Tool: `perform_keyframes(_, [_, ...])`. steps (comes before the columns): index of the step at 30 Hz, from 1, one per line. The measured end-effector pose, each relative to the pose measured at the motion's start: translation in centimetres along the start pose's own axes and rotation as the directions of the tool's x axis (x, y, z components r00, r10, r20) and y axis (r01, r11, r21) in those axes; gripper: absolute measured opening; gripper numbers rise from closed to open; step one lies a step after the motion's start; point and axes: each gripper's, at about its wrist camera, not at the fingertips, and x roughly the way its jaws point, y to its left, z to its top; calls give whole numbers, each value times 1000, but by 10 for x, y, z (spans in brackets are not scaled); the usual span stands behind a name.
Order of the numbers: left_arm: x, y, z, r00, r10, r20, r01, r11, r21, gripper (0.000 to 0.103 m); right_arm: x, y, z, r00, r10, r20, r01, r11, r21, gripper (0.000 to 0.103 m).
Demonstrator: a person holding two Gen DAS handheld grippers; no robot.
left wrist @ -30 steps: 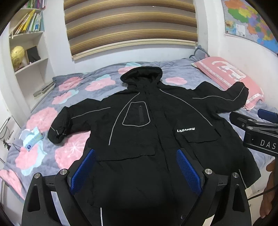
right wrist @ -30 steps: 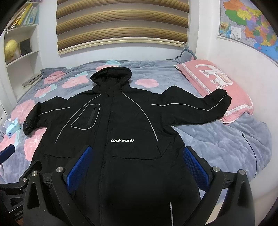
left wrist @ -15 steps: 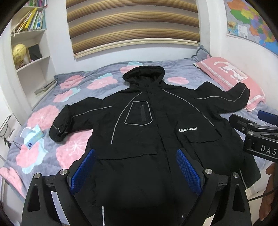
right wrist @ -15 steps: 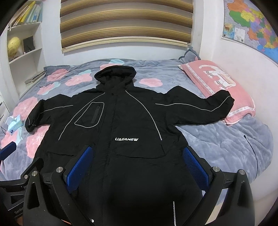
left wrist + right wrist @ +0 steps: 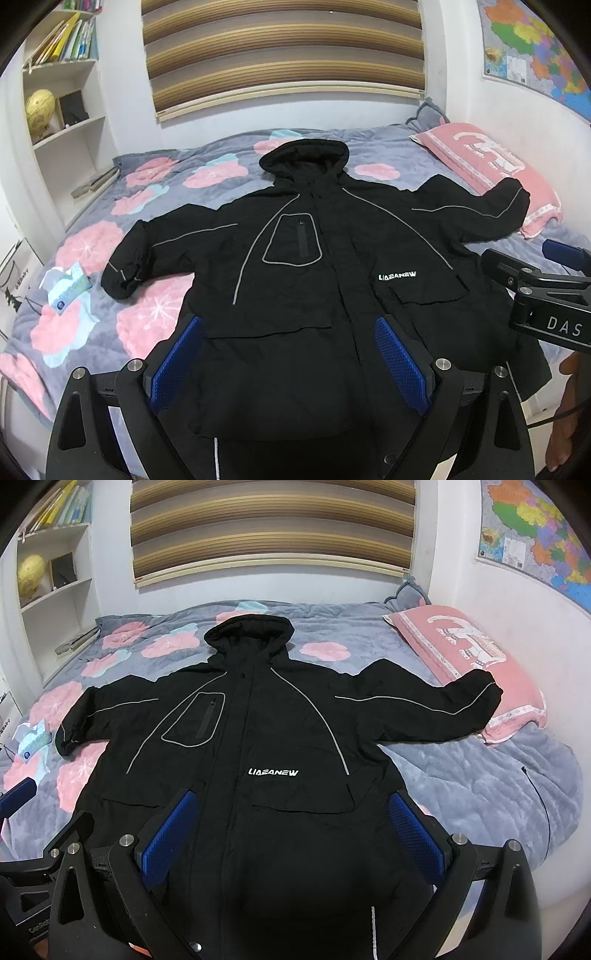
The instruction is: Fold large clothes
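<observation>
Nearest: left tool [image 5: 288, 360] and right tool [image 5: 295, 834], both spread wide and released, nothing between the blue ribbed pads, hovering over the hem end of the black jacket [image 5: 332, 266] at the near edge of the bed [image 5: 480, 782]. A bit of a hand visible at the right margin of the left wrist view.

Spread face up, zip closed, hem toward the near edge, hood [image 5: 249, 635] toward the far edge below the striped window blind [image 5: 273, 531]. Sleeves thrown outward: the left-side sleeve [image 5: 147, 254] short of the bed's left edge, its cuff near a small tissue packet [image 5: 68, 290]; the right-side sleeve [image 5: 424, 705] reaching the right edge, cuff resting on the pink pillow [image 5: 472, 653].

Probably a padded shell: matte, faintly crinkled woven fabric, thick at the pocket flaps, with thin grey reflective piping and a white printed logo [image 5: 272, 772]. Likely soft and limp yet bulky, moderately heavy for cloth, somewhat slick against the fleecy flowered cover; layers apt to slide and puff instead of creasing sharply. Not fragile.

Best holds, by judgement: cuffs or sleeve seams first, for bringing each sleeve across the chest; afterwards the two hem corners, pinched through both layers, for carrying the lower part toward the hood. Piping and seams offering firmer, less slippery purchase than open fabric.
</observation>
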Motion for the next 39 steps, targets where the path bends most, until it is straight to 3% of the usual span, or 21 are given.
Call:
perform_keyframes(25, [18, 12, -2, 999, 19, -36, -20, 999, -34, 94, 16, 10, -2, 999, 15, -36, -16, 1000, -23, 103])
perform_keyframes(32, [29, 77, -5, 996, 82, -31, -86, 986, -144, 94, 34, 20, 3, 998, 44, -49, -45, 999, -23, 103])
perform_keyframes(34, [29, 103, -8, 994, 109, 11, -106, 985, -137, 94, 43, 26, 3, 997, 52, -59, -55, 998, -37, 103])
perform_keyframes(37, [28, 150, -11, 970, 228, 88, -210, 961, -180, 94, 60, 36, 7, 996, 49, -71, -53, 997, -57, 103])
perform_keyframes(39, [35, 189, -10, 967, 227, 116, -193, 950, -247, 94, 75, 44, 12, 995, 58, -84, -63, 997, -54, 103])
